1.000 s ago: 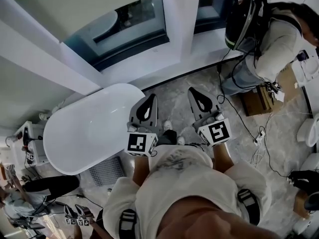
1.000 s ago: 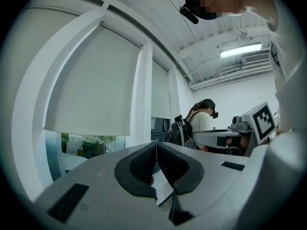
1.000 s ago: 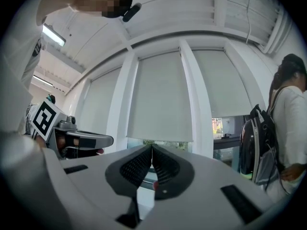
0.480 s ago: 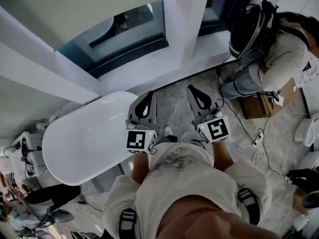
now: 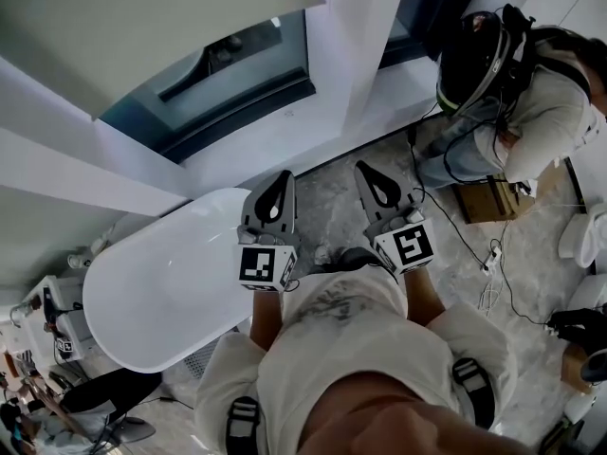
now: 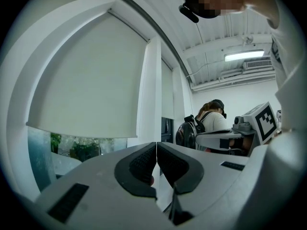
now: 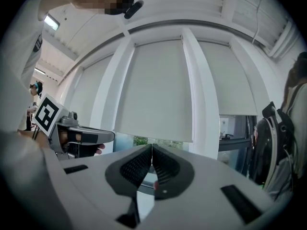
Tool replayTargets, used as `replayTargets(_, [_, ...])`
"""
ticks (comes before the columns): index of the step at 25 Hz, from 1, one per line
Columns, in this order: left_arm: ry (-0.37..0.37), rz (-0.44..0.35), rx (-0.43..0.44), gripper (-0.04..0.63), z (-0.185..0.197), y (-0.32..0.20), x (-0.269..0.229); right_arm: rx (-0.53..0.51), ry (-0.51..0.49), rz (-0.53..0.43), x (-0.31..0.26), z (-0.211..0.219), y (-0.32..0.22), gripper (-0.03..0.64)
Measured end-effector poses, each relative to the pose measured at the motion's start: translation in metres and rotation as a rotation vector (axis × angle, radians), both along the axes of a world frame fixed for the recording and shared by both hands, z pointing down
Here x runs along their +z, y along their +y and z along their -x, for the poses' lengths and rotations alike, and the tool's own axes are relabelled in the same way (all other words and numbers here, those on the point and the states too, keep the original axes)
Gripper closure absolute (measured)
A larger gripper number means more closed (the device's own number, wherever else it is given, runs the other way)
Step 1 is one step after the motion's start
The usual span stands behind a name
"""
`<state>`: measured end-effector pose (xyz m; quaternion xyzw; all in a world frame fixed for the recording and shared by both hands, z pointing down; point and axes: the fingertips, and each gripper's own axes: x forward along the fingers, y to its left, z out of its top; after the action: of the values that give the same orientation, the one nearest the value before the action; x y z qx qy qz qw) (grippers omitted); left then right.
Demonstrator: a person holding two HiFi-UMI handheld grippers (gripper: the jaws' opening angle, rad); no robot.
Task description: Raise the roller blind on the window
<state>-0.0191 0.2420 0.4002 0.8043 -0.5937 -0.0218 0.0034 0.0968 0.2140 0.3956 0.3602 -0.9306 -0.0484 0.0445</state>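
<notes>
Since the earlier frames the head view has shifted toward the window: the roller blind [image 5: 142, 17] fills more of the top left corner and the bathtub [image 5: 161, 273] sits lower in the picture. The two grippers keep the same side-by-side pose.

In the head view the left gripper [image 5: 282, 176] reaches over the end of the bathtub, and the right gripper [image 5: 365, 169] is over the marbled floor [image 5: 332, 207]. Both point at the white window sill [image 5: 285, 126] and stand apart from it. A strip of dark glass [image 5: 218, 74] shows between the blind's lower edge and the sill. A white post [image 5: 360, 36] stands to the right of it. At the top right another person [image 5: 531, 74] bends over, with a cardboard box [image 5: 488, 197] and loose cables [image 5: 474, 245] on the floor nearby.

The left gripper view shows what the head view cannot: its jaws are closed tip to tip, with nothing between them. The blind hangs most of the way down at the left, with greenery behind the glass beneath its hem. The right gripper's marker cube [image 6: 266, 121] shows at the right edge. A ceiling light [image 6: 244, 55] glows above the other person.

In the right gripper view the jaws are likewise pressed together and empty. The blind is straight ahead between two posts, well apart from the jaws, with its hem just above their tips in the picture. A second blind [image 7: 232, 80] to the right hangs a little higher. The left gripper's marker cube [image 7: 47, 114] shows at the left.
</notes>
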Motion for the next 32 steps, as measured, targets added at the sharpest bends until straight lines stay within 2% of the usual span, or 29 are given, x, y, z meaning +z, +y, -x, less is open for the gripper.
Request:
replayTargets(8, [0.002,0.017,0.003,0.586,0.003,-0.035,0.004,-0.003,-0.001,0.007,0.001,0.007,-0.037,0.554])
replayTargets(18, [-0.004,0.035,-0.045,0.586,0.007,-0.099,0.008,-0.053,-0.002,0.015,0.005,0.014,-0.107,0.554])
replayTargets(32, [-0.013,0.039,-0.108,0.586,-0.009,-0.179,-0.003,-0.118,-0.013,0.017,-0.004,0.002,-0.189,0.554])
